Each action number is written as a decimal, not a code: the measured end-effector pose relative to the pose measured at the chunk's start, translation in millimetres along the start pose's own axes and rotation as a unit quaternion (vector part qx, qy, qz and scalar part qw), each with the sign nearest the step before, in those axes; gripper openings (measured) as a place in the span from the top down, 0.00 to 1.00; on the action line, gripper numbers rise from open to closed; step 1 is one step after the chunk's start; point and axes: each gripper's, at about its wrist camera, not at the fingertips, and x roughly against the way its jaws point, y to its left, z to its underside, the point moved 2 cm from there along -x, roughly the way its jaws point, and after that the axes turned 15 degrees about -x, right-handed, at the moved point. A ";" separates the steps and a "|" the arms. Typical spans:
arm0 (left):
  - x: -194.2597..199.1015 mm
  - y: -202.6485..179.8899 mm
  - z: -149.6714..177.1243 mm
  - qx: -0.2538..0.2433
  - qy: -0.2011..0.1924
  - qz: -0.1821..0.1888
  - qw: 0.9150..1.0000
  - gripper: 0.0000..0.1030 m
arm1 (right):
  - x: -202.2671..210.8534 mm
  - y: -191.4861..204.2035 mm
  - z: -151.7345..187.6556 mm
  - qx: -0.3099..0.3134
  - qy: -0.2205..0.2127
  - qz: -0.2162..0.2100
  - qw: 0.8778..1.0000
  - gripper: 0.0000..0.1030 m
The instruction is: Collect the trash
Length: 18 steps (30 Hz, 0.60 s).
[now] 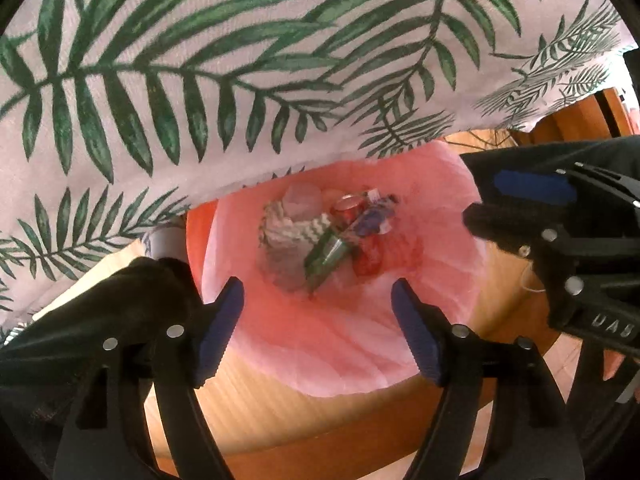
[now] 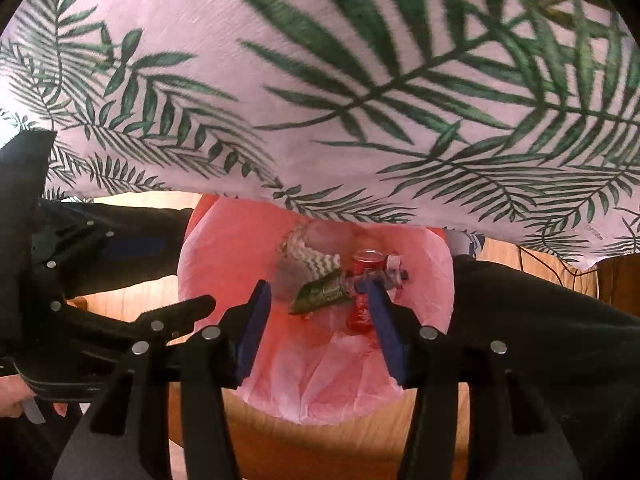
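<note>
Trash [image 1: 332, 232] lies in the bin liner [image 1: 432, 216] beyond both wide claws [image 1: 318, 320] [image 2: 320, 320].

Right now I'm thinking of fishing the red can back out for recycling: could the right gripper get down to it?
Probably yes. The right gripper hangs over the open bin bag with its jaws apart and empty, and the red can lies uncovered on top. A green wrapper lies beside it, not over it.
</note>
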 end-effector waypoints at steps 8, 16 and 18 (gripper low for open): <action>6.6 4.5 8.8 0.009 0.003 -0.034 0.999 0.06 | 9.0 0.2 0.5 0.007 -0.015 0.018 1.000 0.34; 12.9 17.0 19.1 0.016 0.000 -0.071 0.997 0.06 | 27.7 6.8 5.7 0.033 -0.039 0.042 0.998 0.16; 12.7 20.9 21.8 0.028 0.005 -0.058 0.998 0.06 | 32.8 8.7 8.3 0.044 -0.044 0.049 0.997 0.16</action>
